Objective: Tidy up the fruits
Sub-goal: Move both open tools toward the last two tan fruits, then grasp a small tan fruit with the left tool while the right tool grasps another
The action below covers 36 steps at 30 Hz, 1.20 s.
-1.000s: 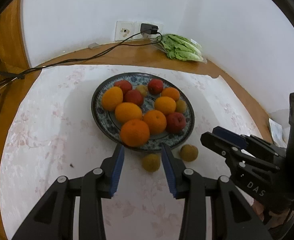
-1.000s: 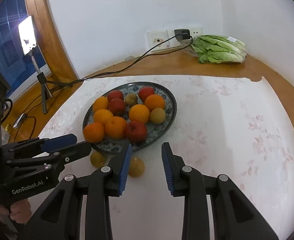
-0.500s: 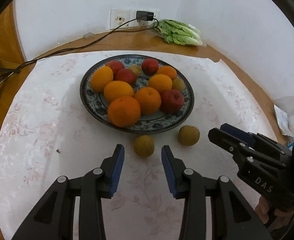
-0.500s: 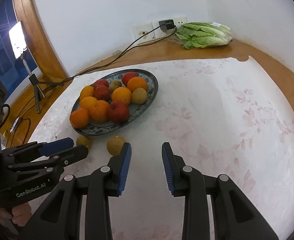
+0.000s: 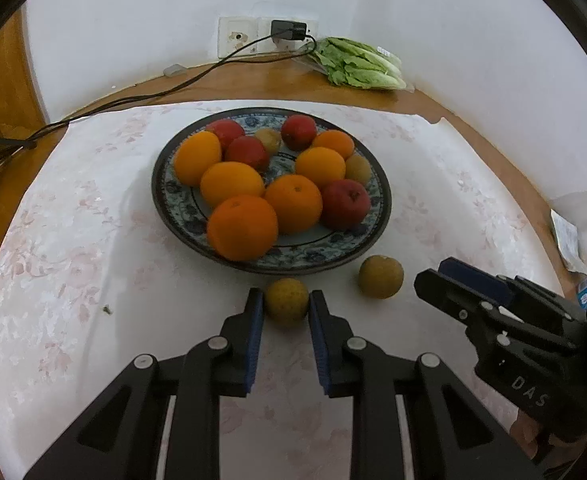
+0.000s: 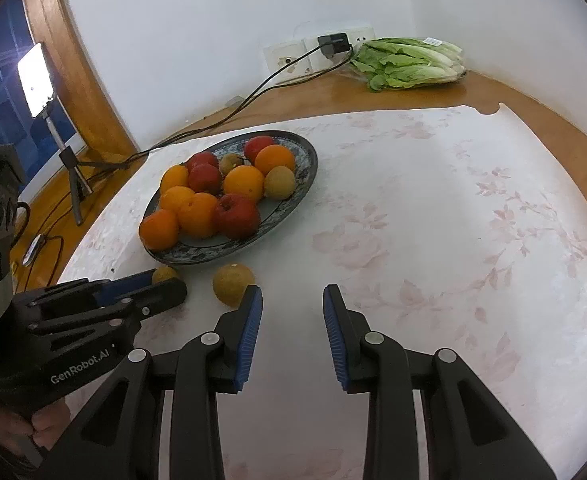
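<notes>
Two grippers work low over the white flowered cloth (image 5: 73,280) on the worktop. Nearest, the left gripper (image 5: 286,307) has its jaws clamped on a small yellow-green fruit (image 5: 286,301) that sits on the cloth just in front of the plate; those jaws have just been closing, with the fruit between them. The right gripper (image 6: 292,307) has its jaws apart with nothing between them, over bare cloth. A second yellow-green fruit (image 6: 232,283) lies just beside its left finger (image 6: 249,320), outside the gap; whether it touches the finger I cannot tell. This fruit too rests on the cloth, near the plate's front rim and close to the held one. Beyond them stands the patterned blue plate (image 5: 173,190), heaped with oranges (image 5: 242,227), red apples (image 5: 346,203) and a few more small yellow-green fruits. Farther back, on bare wood by the wall, lies a bag of lettuce (image 5: 357,65), and a black cable (image 5: 153,96) runs to a charger in the wall socket (image 5: 289,29).
</notes>
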Motion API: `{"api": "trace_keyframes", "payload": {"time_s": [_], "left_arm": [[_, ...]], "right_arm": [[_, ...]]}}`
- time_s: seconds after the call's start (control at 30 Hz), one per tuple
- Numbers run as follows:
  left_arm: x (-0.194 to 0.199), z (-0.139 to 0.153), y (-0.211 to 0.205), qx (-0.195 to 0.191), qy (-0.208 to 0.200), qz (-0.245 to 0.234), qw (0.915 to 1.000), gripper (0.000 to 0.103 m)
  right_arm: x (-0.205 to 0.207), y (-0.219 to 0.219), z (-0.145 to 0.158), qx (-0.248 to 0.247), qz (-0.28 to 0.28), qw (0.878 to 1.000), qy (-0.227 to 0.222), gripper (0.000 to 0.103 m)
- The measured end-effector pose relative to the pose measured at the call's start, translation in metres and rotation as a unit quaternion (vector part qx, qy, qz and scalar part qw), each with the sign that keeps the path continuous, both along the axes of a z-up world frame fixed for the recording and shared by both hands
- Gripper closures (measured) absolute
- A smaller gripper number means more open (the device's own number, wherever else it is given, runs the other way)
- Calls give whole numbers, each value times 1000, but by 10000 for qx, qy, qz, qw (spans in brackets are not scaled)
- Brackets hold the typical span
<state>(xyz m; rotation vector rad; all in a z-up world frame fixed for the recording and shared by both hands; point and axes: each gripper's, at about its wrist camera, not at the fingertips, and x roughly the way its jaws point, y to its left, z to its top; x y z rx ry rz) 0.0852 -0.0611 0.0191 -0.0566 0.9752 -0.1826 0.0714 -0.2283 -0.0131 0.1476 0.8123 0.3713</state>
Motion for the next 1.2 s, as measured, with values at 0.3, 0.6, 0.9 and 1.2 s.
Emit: {"api": "trace_keyframes", "payload": {"time_s": [0.3, 0.6, 0.9, 1.2], "left_arm": [[-6, 5, 20, -24, -27, 250, 9997, 79], [-8, 9, 33, -48, -127, 374, 9992, 79], [-8, 8, 37, -132, -107, 401, 9990, 79], [-8, 15, 43, -281, -130, 462, 9985, 79]], "right_arm": [[-2, 24, 5, -81, 364, 9993, 36, 70], [1, 41, 0, -256, 405, 9988, 33, 70], [2, 43, -3, -255, 394, 9989, 26, 70], [3, 40, -3, -180, 352, 9992, 63, 77]]}}
